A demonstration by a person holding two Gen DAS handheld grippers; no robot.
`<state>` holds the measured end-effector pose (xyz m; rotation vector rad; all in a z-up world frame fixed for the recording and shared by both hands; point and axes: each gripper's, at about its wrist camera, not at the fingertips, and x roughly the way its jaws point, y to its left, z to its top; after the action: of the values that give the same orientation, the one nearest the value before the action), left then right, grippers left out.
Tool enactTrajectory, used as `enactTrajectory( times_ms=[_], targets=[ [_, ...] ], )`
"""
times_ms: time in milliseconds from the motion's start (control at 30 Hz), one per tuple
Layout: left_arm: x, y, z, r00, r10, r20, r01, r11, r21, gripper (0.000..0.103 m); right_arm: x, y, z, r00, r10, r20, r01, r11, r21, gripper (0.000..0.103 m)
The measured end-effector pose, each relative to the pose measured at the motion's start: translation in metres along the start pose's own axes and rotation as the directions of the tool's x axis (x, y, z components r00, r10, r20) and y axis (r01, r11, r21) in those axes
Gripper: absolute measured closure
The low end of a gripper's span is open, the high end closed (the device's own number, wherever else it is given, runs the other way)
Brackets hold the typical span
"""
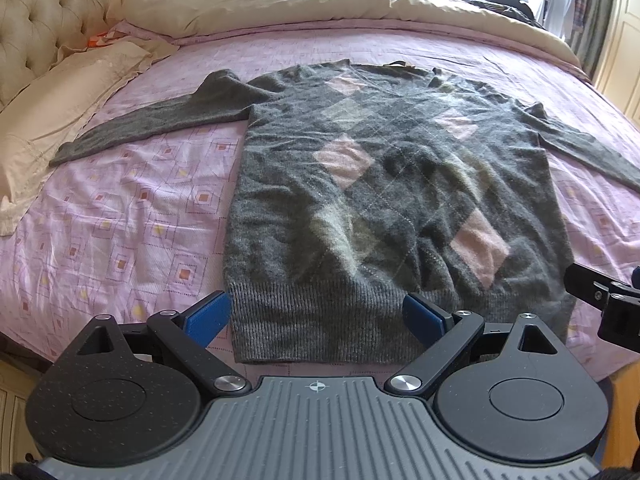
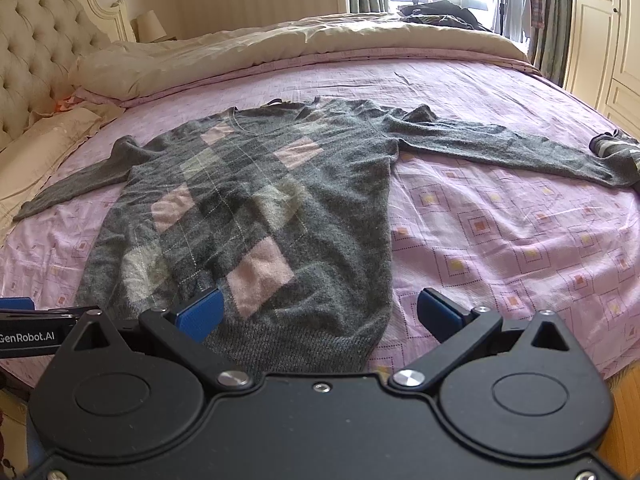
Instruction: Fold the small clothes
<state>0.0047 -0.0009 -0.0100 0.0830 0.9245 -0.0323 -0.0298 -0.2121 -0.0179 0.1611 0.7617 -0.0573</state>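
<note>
A grey argyle sweater [image 1: 384,184] with pink diamonds lies flat and face up on the pink bed sheet [image 1: 132,216], both sleeves spread out sideways. It also shows in the right wrist view [image 2: 256,208]. My left gripper [image 1: 316,316] is open and empty, its blue fingers straddling the left part of the ribbed hem. My right gripper [image 2: 320,312] is open and empty above the hem's right corner. The right gripper also shows at the right edge of the left wrist view [image 1: 608,300]. The right sleeve's cuff [image 2: 616,152] is bunched.
A beige duvet [image 1: 304,4] is piled along the far side of the bed. Pillows [image 1: 60,100] and a tufted headboard [image 1: 36,16] are at the left. Dark clothes [image 2: 440,16] lie at the far edge by the window. A cream wardrobe [image 2: 604,40] stands at the right.
</note>
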Motion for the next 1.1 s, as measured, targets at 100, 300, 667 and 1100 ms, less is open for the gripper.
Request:
enactTrajectory(
  times_ms=[100, 300, 667, 1100],
  targets=[
    [0.001, 0.0, -0.001, 1.0, 0.0, -0.004, 0.0, 1.0, 0.0, 0.009, 0.0, 0.0, 0.0, 1.0, 0.001, 0.001, -0.001, 1.0, 0.0, 0.001],
    [0.004, 0.0, 0.001, 1.0, -0.003, -0.01, 0.003, 1.0, 0.0, 0.009, 0.001, 0.001, 0.0, 1.0, 0.003, -0.002, -0.003, 1.0, 0.002, 0.001],
    [0.008, -0.002, 0.001, 1.0, -0.002, -0.021, 0.002, 1.0, 0.002, 0.009, 0.005, 0.002, 0.001, 1.0, 0.013, -0.009, -0.013, 1.0, 0.004, 0.001],
    [0.015, -0.004, 0.008, 0.999, -0.007, -0.036, 0.008, 1.0, 0.002, 0.009, 0.013, -0.001, 0.006, 1.0, 0.024, -0.009, -0.024, 1.0, 0.019, 0.001]
  ],
)
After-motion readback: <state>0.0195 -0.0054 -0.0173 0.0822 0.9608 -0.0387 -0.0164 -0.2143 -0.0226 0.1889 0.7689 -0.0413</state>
